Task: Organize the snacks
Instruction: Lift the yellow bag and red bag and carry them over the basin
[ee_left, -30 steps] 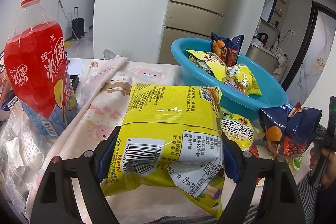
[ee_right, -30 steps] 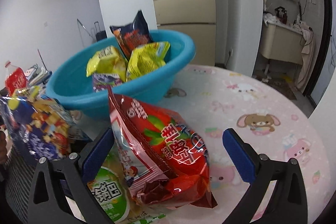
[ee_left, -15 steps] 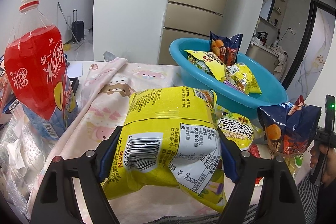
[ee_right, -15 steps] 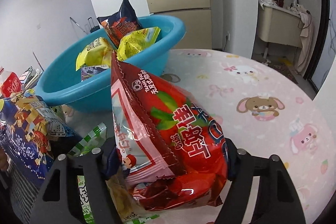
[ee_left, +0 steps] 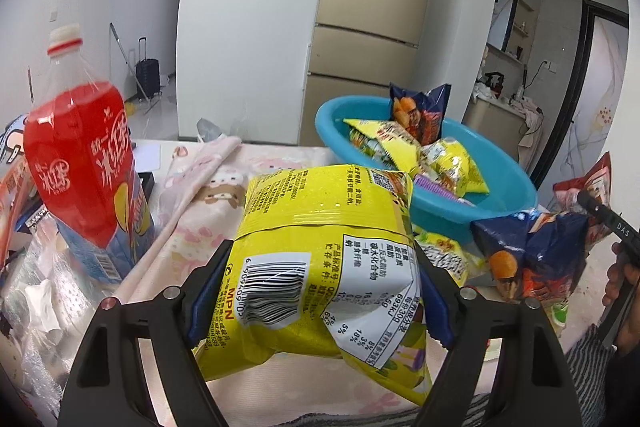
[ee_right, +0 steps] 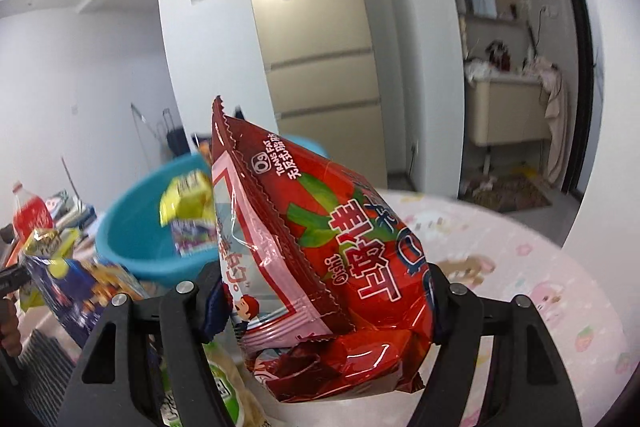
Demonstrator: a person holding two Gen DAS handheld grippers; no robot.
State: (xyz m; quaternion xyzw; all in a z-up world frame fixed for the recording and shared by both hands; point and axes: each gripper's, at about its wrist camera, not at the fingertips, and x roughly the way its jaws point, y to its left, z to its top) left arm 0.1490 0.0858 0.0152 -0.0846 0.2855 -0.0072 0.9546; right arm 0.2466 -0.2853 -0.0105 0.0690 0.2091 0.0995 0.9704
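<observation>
My left gripper [ee_left: 320,291] is shut on a yellow snack bag [ee_left: 328,239], held just above the pink tablecloth with its barcode side facing me. In the right wrist view my right gripper [ee_right: 328,295] is shut on a red snack bag [ee_right: 340,267], lifted clear of the table and tilted. The blue basin [ee_left: 440,213] stands beyond both, holding several yellow bags and a dark blue one. It appears blurred in the right wrist view as the basin [ee_right: 132,227], to the left behind the red bag.
A red drink bottle [ee_left: 80,167] stands at the left on the table. A dark blue snack bag [ee_left: 532,259] and a green-white bag [ee_right: 228,395] lie near the front edge. The pink cartoon tablecloth [ee_right: 520,267] stretches right. A fridge stands behind.
My right gripper closed from wide open onto the red bag and lifted it off the table. The left gripper kept its hold on the yellow bag and barely moved.
</observation>
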